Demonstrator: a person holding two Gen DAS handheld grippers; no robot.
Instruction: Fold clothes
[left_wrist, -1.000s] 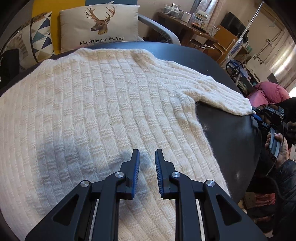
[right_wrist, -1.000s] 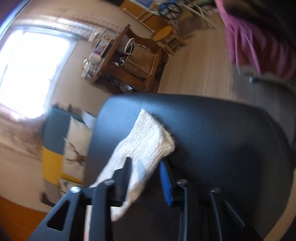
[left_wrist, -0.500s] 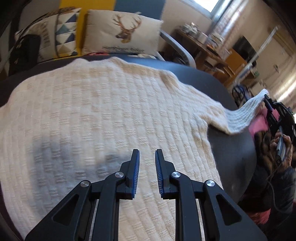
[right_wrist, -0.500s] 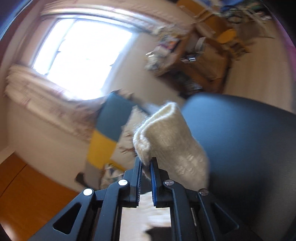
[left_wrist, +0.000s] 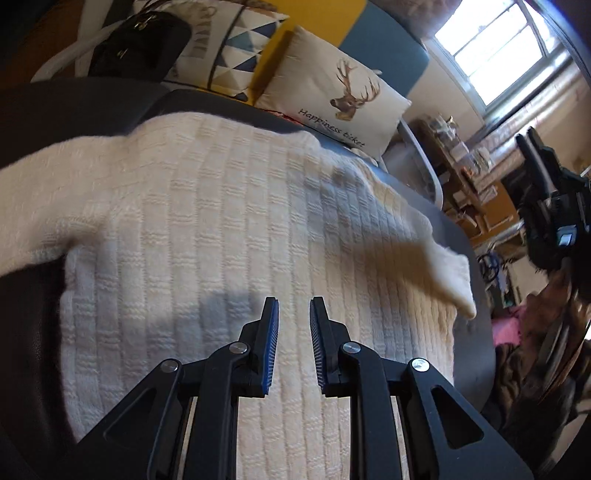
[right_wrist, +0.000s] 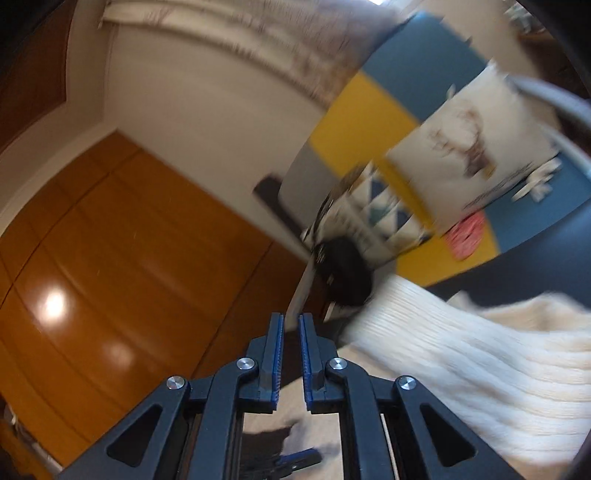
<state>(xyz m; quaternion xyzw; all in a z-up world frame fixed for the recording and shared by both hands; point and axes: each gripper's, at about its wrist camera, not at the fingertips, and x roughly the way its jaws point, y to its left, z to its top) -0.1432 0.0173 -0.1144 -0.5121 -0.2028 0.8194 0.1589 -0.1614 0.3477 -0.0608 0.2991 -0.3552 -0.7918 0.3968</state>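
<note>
A cream knitted sweater (left_wrist: 221, 229) lies spread on a dark round table (left_wrist: 74, 107). Its right sleeve (left_wrist: 424, 258) is folded in over the body, cuff near the right table edge. My left gripper (left_wrist: 293, 314) hovers open and empty over the sweater's lower middle. My right gripper (right_wrist: 291, 328) is raised and tilted, jaws a narrow gap apart with nothing between them; the sweater (right_wrist: 480, 369) lies below it to the right. In the left wrist view the right gripper (left_wrist: 554, 199) is up at the far right, away from the sleeve.
A deer-print cushion (left_wrist: 332, 92), a triangle-pattern cushion (left_wrist: 229, 51) and a black bag (left_wrist: 136, 44) lie on the sofa behind the table. Cluttered wooden shelves (left_wrist: 469, 177) stand at right. An orange wooden wall (right_wrist: 110, 258) is at left in the right wrist view.
My right gripper carried the sleeve cuff up and across the sweater, let it go and swung away. The sleeve now lies folded over the body. My left gripper shifted slightly, still open.
</note>
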